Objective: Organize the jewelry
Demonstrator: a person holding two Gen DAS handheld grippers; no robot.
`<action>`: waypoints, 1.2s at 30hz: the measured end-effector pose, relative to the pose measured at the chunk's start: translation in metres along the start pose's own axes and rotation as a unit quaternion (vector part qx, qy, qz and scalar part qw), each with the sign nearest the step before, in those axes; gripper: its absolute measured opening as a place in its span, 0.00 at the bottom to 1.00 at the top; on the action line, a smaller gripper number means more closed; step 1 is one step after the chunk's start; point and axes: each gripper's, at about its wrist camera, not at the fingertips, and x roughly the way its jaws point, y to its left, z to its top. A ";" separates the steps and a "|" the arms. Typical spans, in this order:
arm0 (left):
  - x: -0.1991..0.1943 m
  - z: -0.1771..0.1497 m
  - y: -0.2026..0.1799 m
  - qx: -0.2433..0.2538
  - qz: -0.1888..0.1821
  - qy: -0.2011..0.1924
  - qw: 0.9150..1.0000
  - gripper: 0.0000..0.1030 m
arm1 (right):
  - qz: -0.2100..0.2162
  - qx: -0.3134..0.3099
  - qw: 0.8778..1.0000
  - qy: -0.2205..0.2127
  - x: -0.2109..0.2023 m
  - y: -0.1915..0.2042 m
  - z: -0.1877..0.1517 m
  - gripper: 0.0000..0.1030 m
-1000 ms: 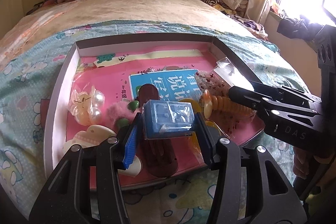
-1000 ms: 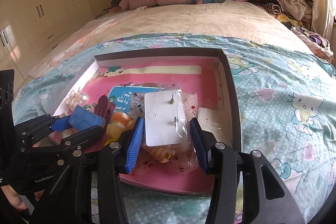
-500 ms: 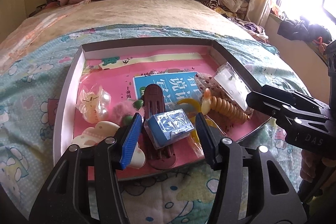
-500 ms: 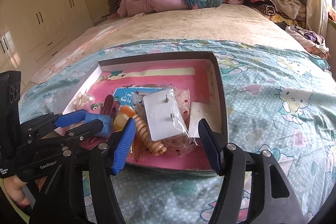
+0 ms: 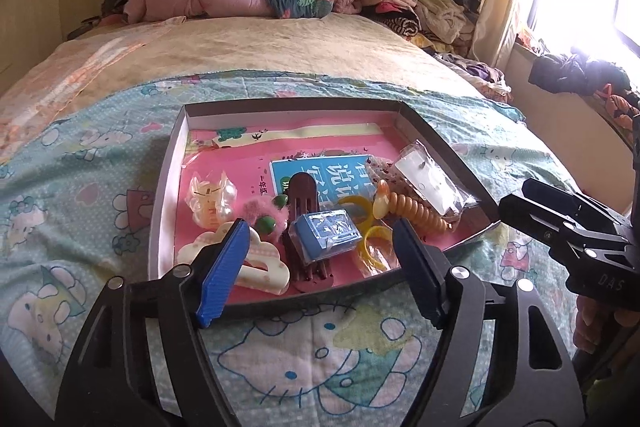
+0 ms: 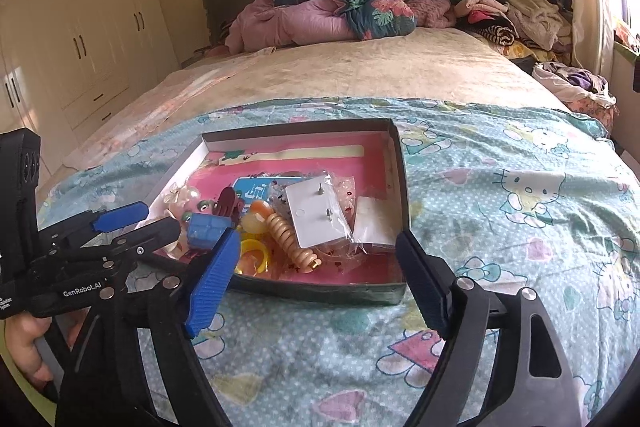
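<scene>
Two sets of tongs hang over the near edge of a shallow box [image 5: 170,187] that sits on the cartoon-cat bedspread [image 6: 520,227] of a bed. Left tongs [image 5: 320,267]: jaws spread, having just been opening, nothing pinched; the blue foil-wrapped box [image 5: 326,235] lies free in the tray beyond them, resting across a dark brown hair clip [image 5: 304,227]. Right tongs [image 6: 316,283]: jaws likewise spread wide, having just been opening, with nothing between the pads; the bagged white earring card [image 6: 316,215] lies loose in the box, near its right wall. Also in the box, on a pink liner: a pearly clear hair claw [image 5: 210,203] at left, a cream cloud-shaped claw clip [image 5: 256,263] at the near left corner, partly behind the left blue pad, a fuzzy pink piece with green beads [image 5: 266,219], yellow plastic rings [image 5: 374,241], an orange spiral hair tie [image 5: 416,215] just beside the earring card, and a blue printed card [image 5: 320,171] flat beneath the pile. Left-wrist view catches the right tongs coming in from the right edge; right-wrist view catches the left tongs at lower left with a hand [image 6: 28,347] gripping the handle. Bundled bedding [image 6: 332,11] and heaped clothes [image 6: 512,11] lie at the head of the bed, well apart from the box.
</scene>
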 end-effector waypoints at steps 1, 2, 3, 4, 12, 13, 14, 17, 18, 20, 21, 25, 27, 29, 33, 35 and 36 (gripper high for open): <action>-0.003 0.000 0.000 -0.001 0.001 -0.002 1.000 0.67 | 0.000 0.000 1.000 -0.002 -0.004 0.000 -0.001 0.77; -0.006 0.000 -0.001 -0.001 0.002 -0.005 1.000 0.71 | 0.000 0.001 1.000 -0.005 -0.007 0.000 -0.001 0.77; -0.009 0.000 -0.001 -0.002 0.004 -0.008 1.000 0.73 | 0.000 0.001 1.000 -0.007 -0.011 0.001 -0.003 0.79; -0.012 -0.001 -0.001 -0.003 0.005 -0.010 1.000 0.77 | 0.000 0.000 1.000 -0.008 -0.014 0.002 -0.004 0.80; -0.033 -0.009 -0.001 -0.012 0.004 -0.020 1.000 0.89 | -0.004 -0.013 1.000 -0.021 -0.034 0.016 -0.016 0.85; -0.035 -0.010 -0.001 -0.014 0.003 -0.022 1.000 0.89 | -0.003 -0.013 1.000 -0.023 -0.036 0.017 -0.017 0.85; -0.037 -0.012 0.000 -0.016 0.004 -0.024 1.000 0.89 | -0.002 -0.012 1.000 -0.025 -0.039 0.018 -0.018 0.86; -0.045 -0.017 0.002 -0.019 0.007 -0.030 0.999 0.89 | 0.000 -0.012 0.999 -0.030 -0.047 0.021 -0.022 0.87; -0.048 -0.018 0.002 -0.019 0.011 -0.033 0.999 0.89 | 0.000 -0.012 0.999 -0.031 -0.049 0.022 -0.023 0.87; -0.053 -0.021 0.002 -0.018 0.014 -0.036 0.999 0.89 | -0.001 -0.013 0.999 -0.034 -0.054 0.023 -0.027 0.88; -0.056 -0.023 0.001 -0.017 0.014 -0.039 0.999 0.89 | -0.001 -0.012 0.999 -0.036 -0.056 0.023 -0.028 0.89; -0.064 -0.032 0.000 -0.013 0.021 -0.049 0.998 0.89 | -0.002 -0.010 0.999 -0.039 -0.064 0.026 -0.036 0.90; -0.068 -0.036 -0.001 -0.011 0.024 -0.054 0.998 0.89 | -0.001 -0.010 0.999 -0.039 -0.067 0.027 -0.041 0.90; -0.071 -0.041 -0.002 -0.006 0.026 -0.059 0.998 0.89 | -0.003 -0.012 0.999 -0.038 -0.070 0.029 -0.046 0.90; -0.077 -0.049 -0.003 -0.003 0.028 -0.068 0.997 0.89 | -0.009 -0.018 0.999 -0.043 -0.075 0.035 -0.057 0.91; -0.080 -0.054 -0.004 -0.002 0.032 -0.071 0.997 0.89 | -0.011 -0.019 0.999 -0.048 -0.077 0.038 -0.062 0.91; -0.081 -0.055 -0.004 -0.002 0.033 -0.072 0.997 0.89 | -0.012 -0.021 0.998 -0.052 -0.079 0.039 -0.064 0.92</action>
